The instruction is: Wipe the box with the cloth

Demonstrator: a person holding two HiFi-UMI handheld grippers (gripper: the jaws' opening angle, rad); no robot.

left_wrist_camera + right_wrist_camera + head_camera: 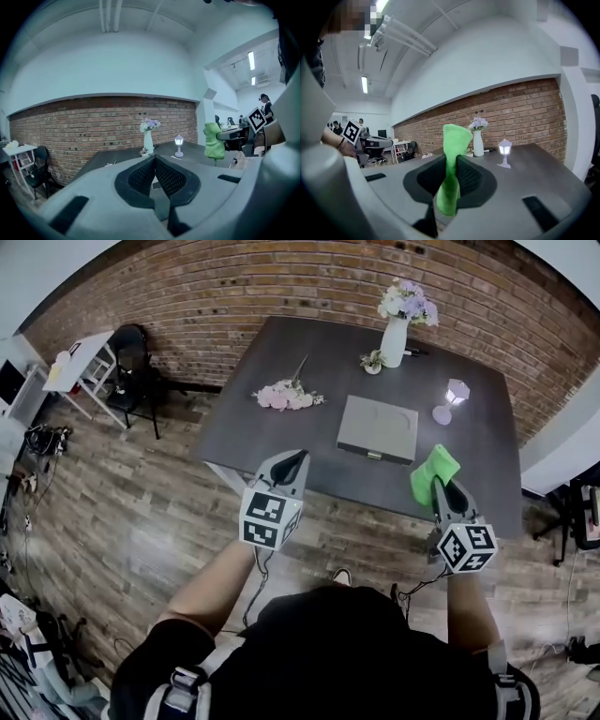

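Note:
A flat grey box (377, 428) lies near the front edge of the dark table (262, 418). My right gripper (441, 486) is shut on a green cloth (431, 472), which sticks up between the jaws (453, 154) and hangs over the table's front right edge. The cloth (213, 140) also shows at the right in the left gripper view. My left gripper (293, 465) is held in front of the table's front left part, jaws shut with nothing between them (154, 161). Both grippers are short of the box.
On the table stand a white vase of flowers (396, 334), a small lantern lamp (456, 392), a tiny potted plant (373, 362) and a pink bouquet (286, 397). A black chair (131, 371) and white side table (80, 367) stand at far left. Brick wall behind.

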